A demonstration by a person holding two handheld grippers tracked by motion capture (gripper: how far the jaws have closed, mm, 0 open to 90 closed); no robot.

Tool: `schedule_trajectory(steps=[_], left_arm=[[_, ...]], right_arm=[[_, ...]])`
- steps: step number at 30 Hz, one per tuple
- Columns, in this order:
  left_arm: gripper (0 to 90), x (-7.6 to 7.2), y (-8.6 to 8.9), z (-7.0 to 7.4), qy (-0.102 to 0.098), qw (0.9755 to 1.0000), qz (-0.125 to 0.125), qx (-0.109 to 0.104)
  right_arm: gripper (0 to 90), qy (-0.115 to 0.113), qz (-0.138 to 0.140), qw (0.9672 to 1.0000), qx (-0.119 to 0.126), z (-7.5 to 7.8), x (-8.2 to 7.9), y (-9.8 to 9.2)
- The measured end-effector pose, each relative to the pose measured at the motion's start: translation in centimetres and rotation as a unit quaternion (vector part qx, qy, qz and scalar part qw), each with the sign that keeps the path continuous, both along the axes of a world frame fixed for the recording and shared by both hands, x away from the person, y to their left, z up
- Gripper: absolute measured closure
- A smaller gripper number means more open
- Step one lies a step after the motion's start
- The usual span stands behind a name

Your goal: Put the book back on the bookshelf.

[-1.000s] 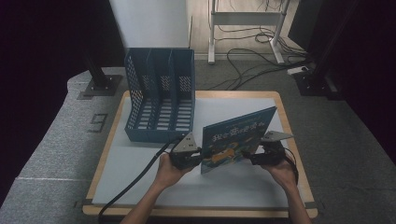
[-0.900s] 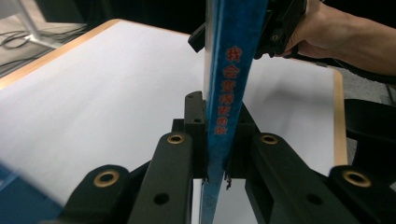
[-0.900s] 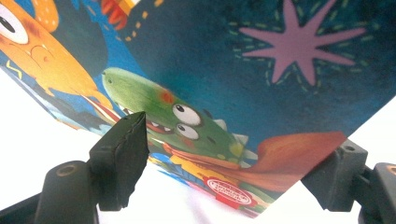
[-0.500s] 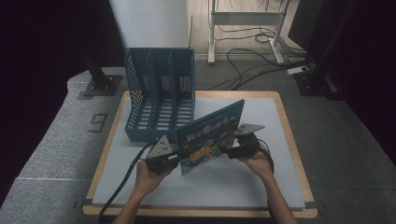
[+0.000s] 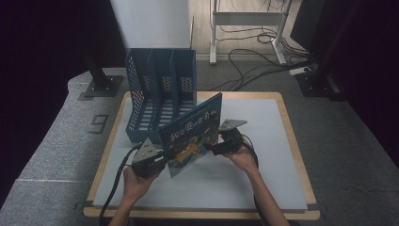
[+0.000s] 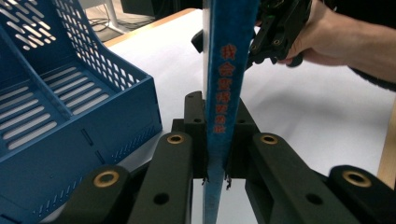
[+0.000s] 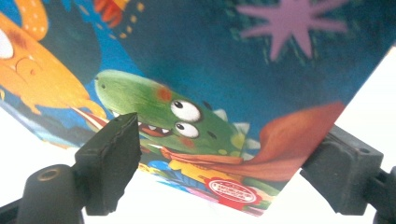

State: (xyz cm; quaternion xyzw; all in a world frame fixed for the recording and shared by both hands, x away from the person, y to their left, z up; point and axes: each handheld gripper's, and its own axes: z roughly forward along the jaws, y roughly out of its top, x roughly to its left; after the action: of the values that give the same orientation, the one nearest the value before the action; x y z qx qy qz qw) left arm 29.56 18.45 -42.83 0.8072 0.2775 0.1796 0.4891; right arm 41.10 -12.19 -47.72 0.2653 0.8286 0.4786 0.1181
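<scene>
Upright on its lower edge, the book (image 5: 190, 134) stands on the white board (image 5: 263, 179) just in front of the blue file rack (image 5: 160, 94), its top corner overlapping the rack's right compartment in the high view. Its cover carries cartoon monsters on dark blue; a green one with an orange cape shows close up in the right gripper view (image 7: 187, 116).

The left gripper (image 5: 157, 162) is clamped on the book's spine at the lower left corner; in the left gripper view (image 6: 215, 135) both jaws press flat against the thin blue spine with red characters, and the rack (image 6: 70, 102) lies just to the side.

The right gripper (image 5: 217, 147) sits at the book's right face, near the bottom edge. Its jaws have just been opening: in the right gripper view (image 7: 224, 172) they stand wide apart, the cover looming between and beyond them, with neither pad pressing on it. In the left gripper view that gripper (image 6: 275, 32) and the hand holding it show behind the book.
</scene>
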Motion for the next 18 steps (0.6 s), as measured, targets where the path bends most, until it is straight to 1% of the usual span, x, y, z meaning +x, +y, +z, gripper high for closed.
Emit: schedule_trajectory(steps=[1, 2, 3, 4, 5, 6, 8, 9, 11, 13, 14, 15, 17, 18], left_arm=[[82.4, 0.0, 0.0, 0.0, 0.0, 1.0, 0.0, 0.0], [82.3, 0.0, 0.0, 0.0, -0.001, 1.0, 0.001, 0.001], [82.3, -0.1, -0.1, 0.0, -0.003, 1.0, 0.001, 0.003], [81.5, -0.2, -0.2, -0.1, -0.01, 0.9999, 0.002, 0.008], [80.8, -0.2, -0.2, -0.1, -0.01, 0.9999, 0.002, 0.008], [80.8, -0.3, -0.2, -0.2, -0.011, 0.9999, 0.004, 0.008], [79.3, -0.3, -0.2, -0.4, -0.013, 0.9998, 0.012, 0.014], [78.7, -0.2, -0.1, -0.6, -0.008, 0.9997, 0.014, 0.015], [78.0, 0.0, 0.0, -1.1, -0.002, 0.9997, 0.017, 0.018], [78.0, 0.0, 0.0, -1.3, 0.002, 0.9997, 0.015, 0.017], [78.1, 0.0, 0.0, -1.4, 0.007, 0.9997, 0.009, 0.019], [78.2, 0.1, -0.1, -1.5, 0.014, 0.9996, 0.002, 0.023], [79.6, 0.2, -0.5, -1.9, 0.019, 0.9994, -0.003, 0.031], [82.0, 0.2, -0.5, -1.9, 0.021, 0.9995, -0.006, 0.024]], right_arm=[[15.3, 0.0, 0.0, 1.0, 0.0, 0.0, 0.0, 0.0], [13.2, 0.012, -0.004, 0.9999, 0.007, -0.6, 0.2, 0.0], [13.2, 0.012, -0.004, 0.9999, 0.007, -0.6, 0.2, 0.0], [12.9, 0.022, -0.003, 0.9997, 0.005, -1.2, 0.3, -0.1], [12.9, 0.022, -0.003, 0.9997, 0.005, -1.2, 0.3, -0.1], [12.5, 0.026, -0.003, 0.9997, 0.006, -1.5, 0.3, -0.1], [12.3, 0.03, 0.001, 0.9994, 0.017, -2.0, 0.3, -0.2], [11.8, 0.027, 0.001, 0.9994, 0.02, -2.1, 0.2, -0.1], [11.5, 0.018, -0.003, 0.9997, 0.015, -2.2, 0.1, 0.1], [11.4, 0.016, -0.006, 0.9998, 0.014, -2.2, 0.1, 0.2], [11.4, 0.015, -0.006, 0.9998, 0.014, -2.2, 0.1, 0.3], [9.9, 0.009, -0.003, 0.9999, 0.008, -2.2, 0.0, 0.5], [9.2, 0.005, -0.001, 1.0, 0.004, -2.2, 0.0, 0.5], [7.9, 0.0, 0.001, 1.0, -0.004, -2.2, -0.2, 0.7]])
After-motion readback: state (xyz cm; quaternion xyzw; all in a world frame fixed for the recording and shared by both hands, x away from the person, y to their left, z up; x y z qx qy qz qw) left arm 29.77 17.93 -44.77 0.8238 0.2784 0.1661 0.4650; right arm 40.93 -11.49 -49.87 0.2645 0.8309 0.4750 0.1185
